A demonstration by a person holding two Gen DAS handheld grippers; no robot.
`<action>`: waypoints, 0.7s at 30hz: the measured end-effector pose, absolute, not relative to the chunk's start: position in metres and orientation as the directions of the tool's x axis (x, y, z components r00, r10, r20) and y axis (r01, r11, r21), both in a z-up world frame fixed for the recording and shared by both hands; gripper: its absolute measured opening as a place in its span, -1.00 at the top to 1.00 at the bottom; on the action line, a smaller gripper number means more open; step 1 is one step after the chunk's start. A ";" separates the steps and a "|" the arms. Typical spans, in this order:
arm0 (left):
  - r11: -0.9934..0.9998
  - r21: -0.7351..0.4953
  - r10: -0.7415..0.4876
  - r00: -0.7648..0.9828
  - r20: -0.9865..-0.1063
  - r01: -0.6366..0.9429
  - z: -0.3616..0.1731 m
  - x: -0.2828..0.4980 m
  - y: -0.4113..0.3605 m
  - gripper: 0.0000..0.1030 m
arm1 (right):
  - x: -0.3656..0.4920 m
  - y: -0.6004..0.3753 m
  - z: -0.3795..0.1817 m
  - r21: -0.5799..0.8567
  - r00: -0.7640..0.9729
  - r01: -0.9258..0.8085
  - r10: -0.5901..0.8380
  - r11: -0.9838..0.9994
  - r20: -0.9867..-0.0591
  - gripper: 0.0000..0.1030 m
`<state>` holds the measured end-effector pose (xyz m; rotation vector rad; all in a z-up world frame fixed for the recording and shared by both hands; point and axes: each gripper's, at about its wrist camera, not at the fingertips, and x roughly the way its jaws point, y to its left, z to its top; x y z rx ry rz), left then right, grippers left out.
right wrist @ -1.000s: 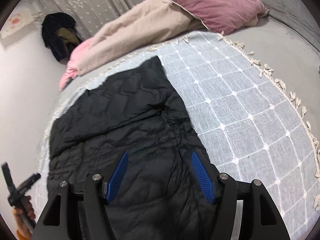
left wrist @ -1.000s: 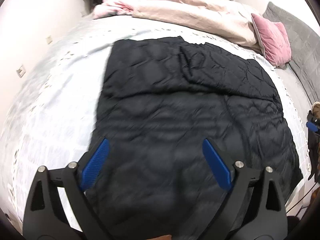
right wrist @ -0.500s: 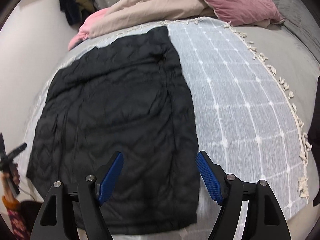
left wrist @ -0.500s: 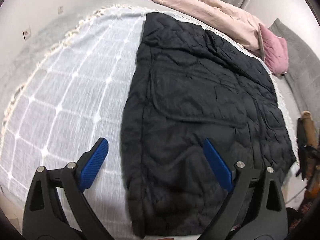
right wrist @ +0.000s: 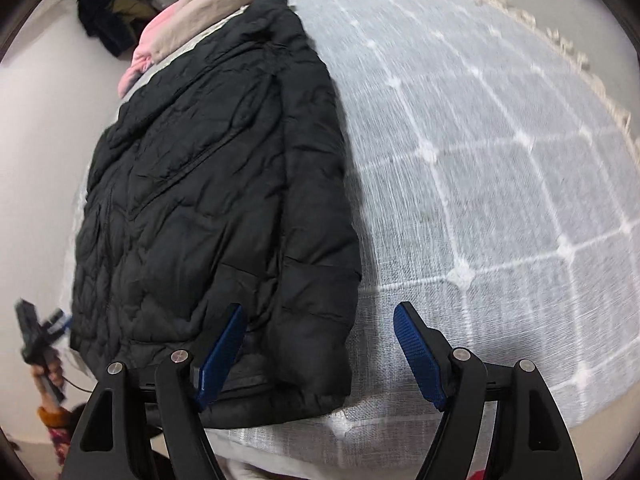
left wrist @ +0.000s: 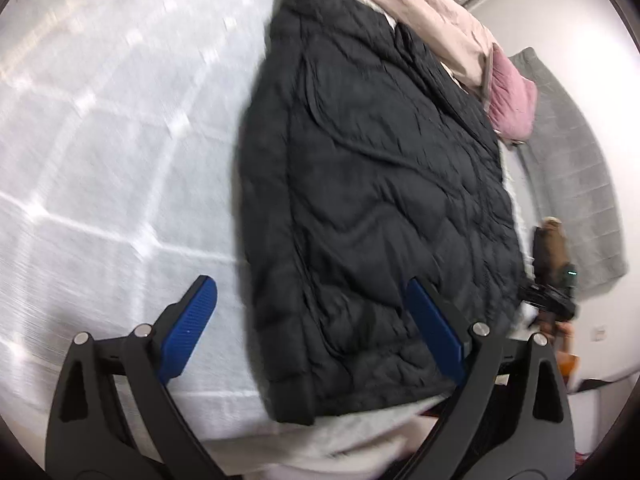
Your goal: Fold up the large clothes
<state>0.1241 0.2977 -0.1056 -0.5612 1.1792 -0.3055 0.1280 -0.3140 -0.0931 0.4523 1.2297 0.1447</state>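
While both wrist cameras look steeply down at a bed, a black quilted puffer jacket (left wrist: 380, 200) lies spread flat on a pale grey-white bedspread with a white grid pattern (left wrist: 100, 200), its hem reaching the near edge of the mattress and its collar end pointing toward the far side. At that far side a beige-pink duvet (left wrist: 432, 12) is bunched, with a dusty pink velvet cushion (left wrist: 514, 96) beside it and a grey quilted blanket (left wrist: 576, 184) further right. Seen from its own camera, the left gripper (left wrist: 312, 320) hangs above the jacket's lower left corner with its blue ribbed pads spread wide (nothing is pinched); one pad is over bare bedspread, the other over the jacket. Seen from the other camera, the right gripper (right wrist: 318, 354) hovers over the jacket's lower right corner, its blue pads likewise wide apart and gripping nothing, one above the jacket and one above the bedspread. From the right camera the jacket (right wrist: 216, 208) fills the left half, and the bedspread's tasselled fringe (right wrist: 560, 40) runs along the upper right. A dark coat (right wrist: 112, 16) hangs on the wall behind. Both views are slightly blurred.
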 end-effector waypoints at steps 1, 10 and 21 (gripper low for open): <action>0.809 -0.585 -0.532 0.354 -0.770 -0.057 -0.107 0.124 0.297 -0.85 | 0.128 -0.317 -0.094 0.433 0.350 0.149 0.362 0.889 -0.864 -0.50; 0.776 -0.631 -0.604 0.290 -0.743 -0.001 -0.108 0.125 0.263 -0.54 | 0.129 -0.314 -0.098 0.557 0.380 0.146 0.474 0.817 -0.795 -0.49; 0.782 -0.615 -0.559 0.553 -0.618 0.104 -0.043 0.117 0.241 0.65 | 0.133 -0.278 -0.053 0.640 0.472 0.025 0.555 0.768 -0.685 0.84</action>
